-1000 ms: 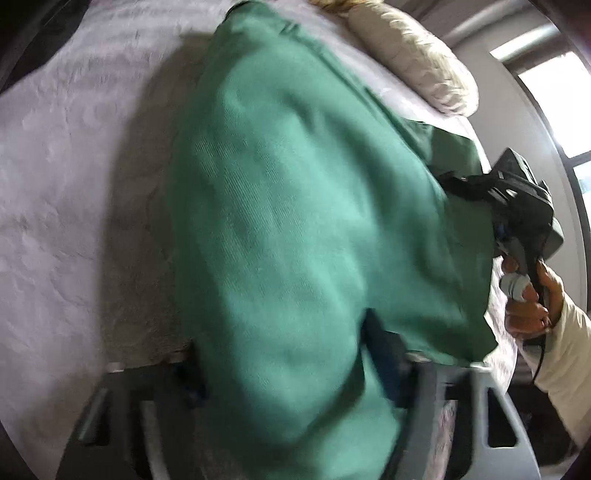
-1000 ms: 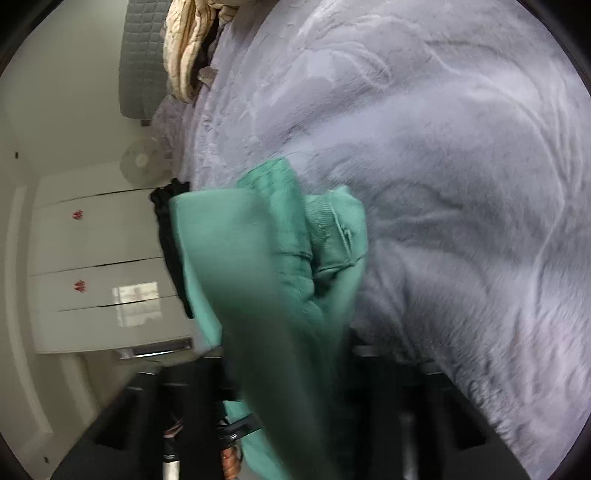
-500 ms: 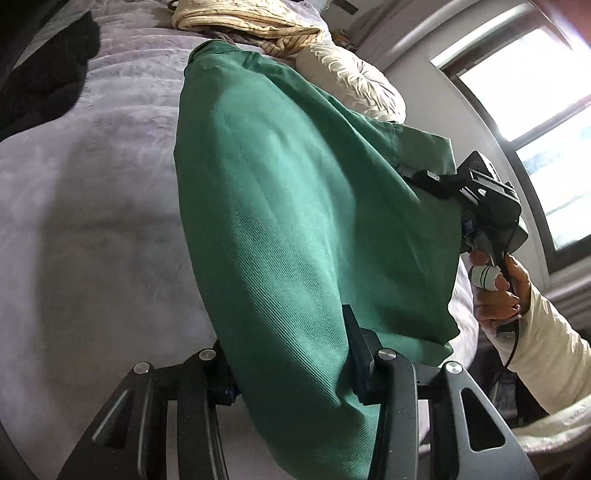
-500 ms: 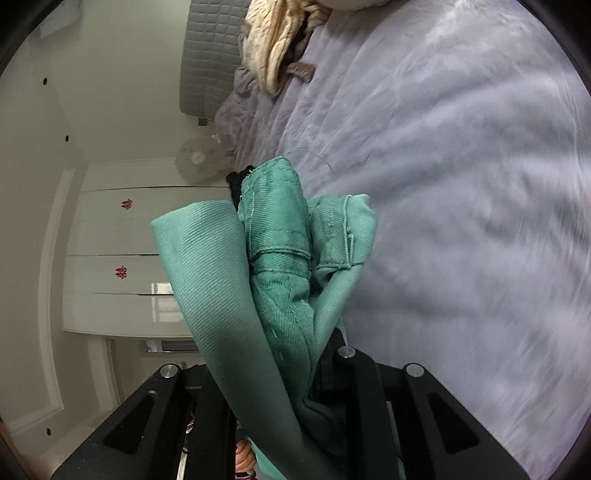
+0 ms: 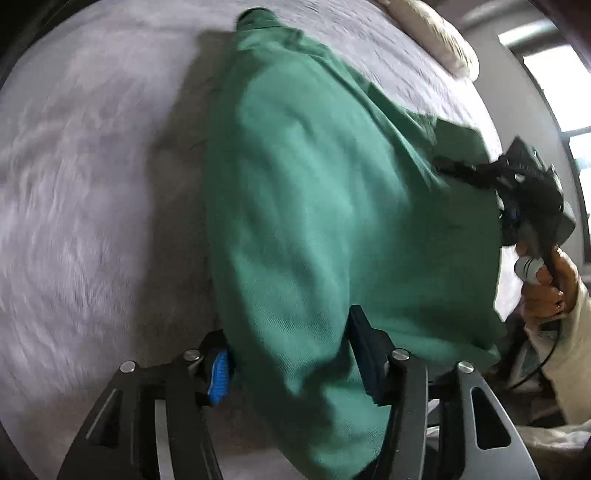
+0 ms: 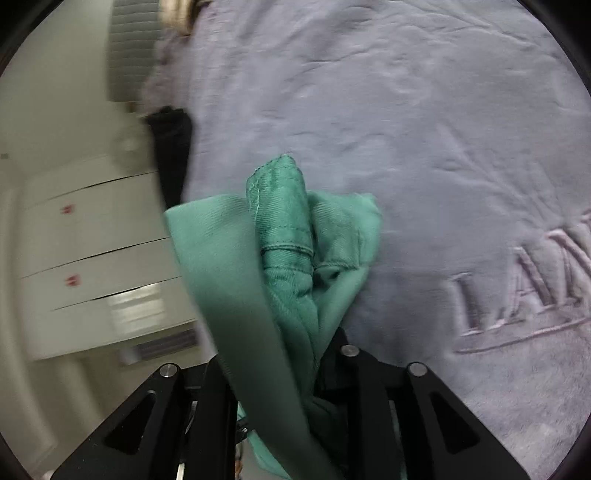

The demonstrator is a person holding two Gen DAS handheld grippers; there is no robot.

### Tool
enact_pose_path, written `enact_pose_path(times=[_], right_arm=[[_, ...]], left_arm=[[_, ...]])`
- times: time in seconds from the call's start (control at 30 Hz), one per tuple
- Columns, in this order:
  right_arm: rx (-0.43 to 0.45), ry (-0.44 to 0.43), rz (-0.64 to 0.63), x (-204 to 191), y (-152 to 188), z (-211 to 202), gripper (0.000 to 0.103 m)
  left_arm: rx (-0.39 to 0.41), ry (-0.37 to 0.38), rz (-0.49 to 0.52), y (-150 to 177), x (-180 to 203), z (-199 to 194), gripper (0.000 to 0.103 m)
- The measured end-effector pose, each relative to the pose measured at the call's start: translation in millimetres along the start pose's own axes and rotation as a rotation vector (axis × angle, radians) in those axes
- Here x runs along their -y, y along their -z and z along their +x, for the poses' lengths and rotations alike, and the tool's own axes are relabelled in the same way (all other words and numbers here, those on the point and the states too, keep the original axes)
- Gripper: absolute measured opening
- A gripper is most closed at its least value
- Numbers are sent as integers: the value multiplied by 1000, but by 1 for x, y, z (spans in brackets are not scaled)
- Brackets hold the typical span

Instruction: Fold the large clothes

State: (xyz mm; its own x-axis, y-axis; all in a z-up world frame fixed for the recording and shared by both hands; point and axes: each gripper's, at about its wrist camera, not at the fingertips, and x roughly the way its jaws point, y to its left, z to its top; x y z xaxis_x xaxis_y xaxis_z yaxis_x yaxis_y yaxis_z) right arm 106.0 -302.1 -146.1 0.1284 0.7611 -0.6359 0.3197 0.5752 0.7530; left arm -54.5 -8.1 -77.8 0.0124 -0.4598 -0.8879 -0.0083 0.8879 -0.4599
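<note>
raised letters "lan" (image 6: 524,291) are pressed into the grey bedspread (image 6: 406,110), seen only from the right wrist, as are white cabinet doors (image 6: 92,240) with small red marks, unreadable. the green garment (image 5: 314,203) hangs stretched over the bed between both tools. left gripper (image 5: 291,354) and right gripper (image 6: 280,354) both have bunched cloth between jaws that are easing open. only the left view shows the person's hand (image 5: 546,288) and a pillow (image 5: 432,33)

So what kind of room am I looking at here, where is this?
Most likely a bedroom. A soft grey bedspread fills both views, a cream pillow lies at its far end, and white wardrobe doors line the wall beside it.
</note>
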Motion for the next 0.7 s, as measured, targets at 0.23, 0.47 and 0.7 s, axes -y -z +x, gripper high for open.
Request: enact_pose_path(times=[0.23,0.47,0.7], right_arm=[[116,269,-281,-51,11,-44,61],[139,340,-284,-33,-16,-33,3],[125,273,-94,21,-35,-28,4]], left_arm=[[180,-46,53,-11,12,-58,56],[160,-214,77,-40,12,-8,57],[139,-246,39,-30,8,0,77]])
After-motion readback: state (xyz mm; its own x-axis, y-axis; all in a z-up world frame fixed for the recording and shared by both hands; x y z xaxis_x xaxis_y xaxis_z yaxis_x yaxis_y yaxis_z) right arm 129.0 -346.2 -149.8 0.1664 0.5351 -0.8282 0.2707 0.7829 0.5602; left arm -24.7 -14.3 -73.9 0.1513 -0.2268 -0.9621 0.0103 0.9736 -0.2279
